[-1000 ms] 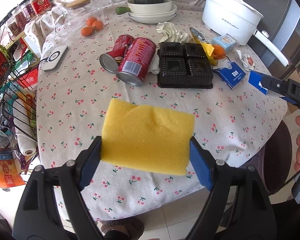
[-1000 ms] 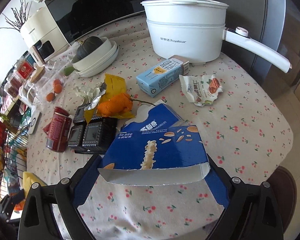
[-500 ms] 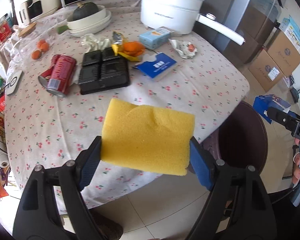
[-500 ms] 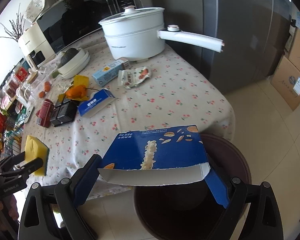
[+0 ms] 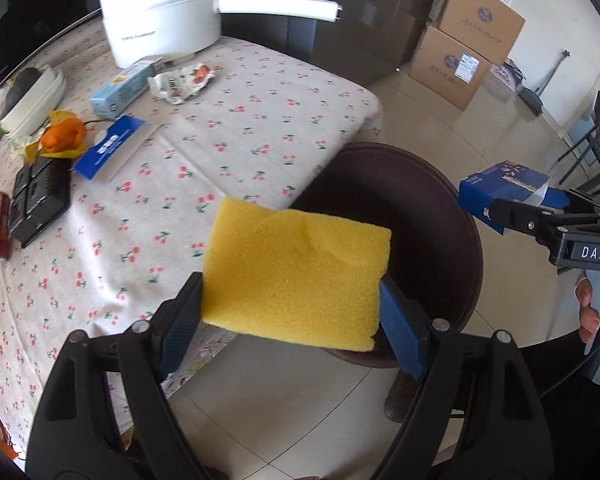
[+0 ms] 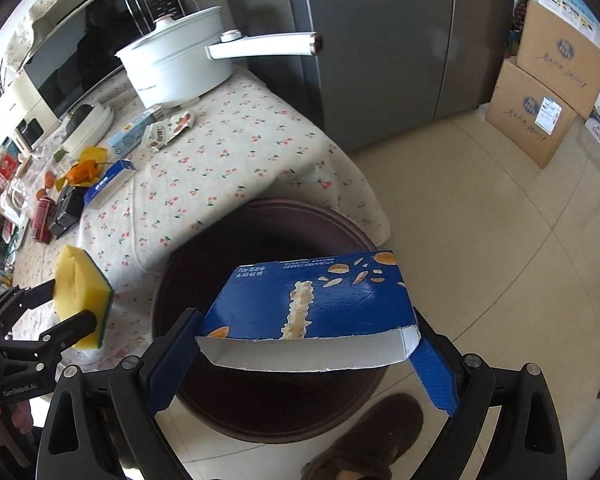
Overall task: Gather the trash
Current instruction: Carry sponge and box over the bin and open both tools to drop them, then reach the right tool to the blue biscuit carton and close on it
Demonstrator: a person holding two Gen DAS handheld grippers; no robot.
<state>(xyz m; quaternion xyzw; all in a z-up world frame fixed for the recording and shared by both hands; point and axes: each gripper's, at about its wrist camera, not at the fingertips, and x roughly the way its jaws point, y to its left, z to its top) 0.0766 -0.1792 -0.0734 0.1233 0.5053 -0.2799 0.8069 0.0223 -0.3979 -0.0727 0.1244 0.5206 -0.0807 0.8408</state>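
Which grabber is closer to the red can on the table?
Left. The left gripper, holding the yellow sponge, hangs over the table's edge nearest the red can; the right gripper is out over the dark bin.

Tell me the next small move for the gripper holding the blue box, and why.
Probably open the right gripper and let the blue box drop. From its wrist view the box hangs over the mouth of the dark round bin beside the table, clamped between both blue pads, so a release should land it inside.
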